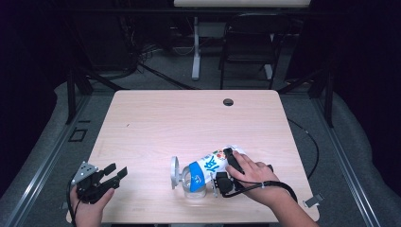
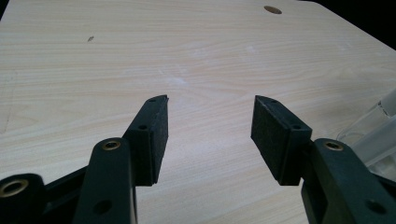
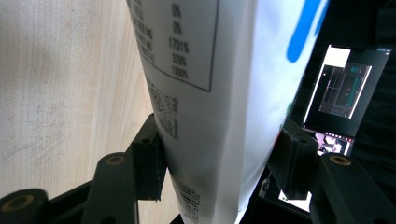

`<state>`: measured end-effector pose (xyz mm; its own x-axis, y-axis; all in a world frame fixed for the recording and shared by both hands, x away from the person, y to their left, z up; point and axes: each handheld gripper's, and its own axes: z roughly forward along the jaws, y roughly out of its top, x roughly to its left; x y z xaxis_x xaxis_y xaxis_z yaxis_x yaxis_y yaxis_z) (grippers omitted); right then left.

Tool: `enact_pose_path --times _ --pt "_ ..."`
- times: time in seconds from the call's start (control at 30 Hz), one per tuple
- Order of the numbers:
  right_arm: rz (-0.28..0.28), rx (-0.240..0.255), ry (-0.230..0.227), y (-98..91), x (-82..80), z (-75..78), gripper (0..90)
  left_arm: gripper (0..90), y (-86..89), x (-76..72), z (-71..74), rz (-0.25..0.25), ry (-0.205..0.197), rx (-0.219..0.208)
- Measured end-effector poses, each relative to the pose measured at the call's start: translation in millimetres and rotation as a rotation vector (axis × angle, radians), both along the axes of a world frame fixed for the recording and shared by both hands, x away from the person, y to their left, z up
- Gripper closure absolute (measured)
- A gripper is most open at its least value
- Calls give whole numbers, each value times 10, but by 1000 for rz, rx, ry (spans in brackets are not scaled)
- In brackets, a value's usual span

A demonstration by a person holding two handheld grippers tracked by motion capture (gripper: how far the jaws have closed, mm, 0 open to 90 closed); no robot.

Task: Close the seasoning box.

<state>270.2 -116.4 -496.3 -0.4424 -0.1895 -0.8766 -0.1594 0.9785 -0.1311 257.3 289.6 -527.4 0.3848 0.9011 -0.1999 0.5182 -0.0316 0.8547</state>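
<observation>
The right gripper (image 1: 226, 176) is clamped on a white pouch (image 1: 215, 163), its jaws pressing both sides of the pack in the right gripper view (image 3: 219, 93). The pouch leans over a clear jar (image 1: 189, 178) lying near the table's (image 1: 189, 118) front edge, at about 6 o'clock from the table's middle. The left gripper (image 1: 109, 176) sits at about 8 o'clock, jaws wide apart (image 2: 209, 135) and holding nothing. The grasp looks done; I judge emptying the pouch into the jar is what remains, and whether anything has gone in I cannot tell.
</observation>
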Motion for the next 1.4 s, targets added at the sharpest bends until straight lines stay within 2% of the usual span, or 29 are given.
enact_pose_path --times 0.43,0.57,0.67,1.4 --pt "11 -3 -1 3 1 1 449 469 1 -2 4 1 -1 -3" --pt "9 -33 -11 17 -9 22 450 469 3 0 2 0 0 -2" --pt "17 -20 -8 12 -4 9 451 469 3 0 2 0 0 -2" --pt "17 -31 -17 19 -13 12 452 469 8 0 -1 5 -2 -6"
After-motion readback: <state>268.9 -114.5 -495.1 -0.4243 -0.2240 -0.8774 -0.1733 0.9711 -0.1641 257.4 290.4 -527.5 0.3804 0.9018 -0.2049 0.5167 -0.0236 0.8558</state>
